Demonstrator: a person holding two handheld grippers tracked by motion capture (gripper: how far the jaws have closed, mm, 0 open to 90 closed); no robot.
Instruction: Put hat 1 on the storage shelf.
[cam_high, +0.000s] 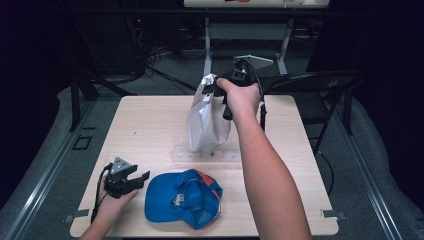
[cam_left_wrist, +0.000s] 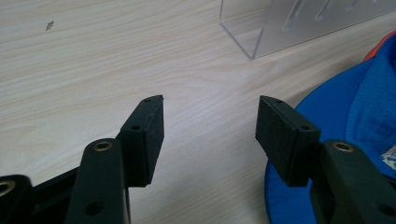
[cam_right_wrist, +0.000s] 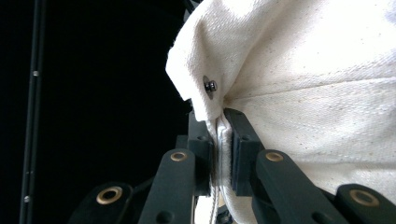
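So the left gripper sat at the near left of the bench, jaws released with nothing but bare wood between them. The blue cap lay just to its right, brim edge close beside the right-hand jaw in the left gripper view but not between the two. That hand was clearly the nearer one to the blue cap.

Further right and toward the far side, the right gripper had its jaws clenched on the top edge of a white cap, pinching the fabric right by a small metal snap. The white cap hung down from the jaws, long axis roughly vertical, its lower end at the clear acrylic stand in the middle of the bench. Couldn't tell whether it was touching the stand or just above it. My guess is the next move hinged on that: white cap straight below the jaws, stand straight below the white cap.
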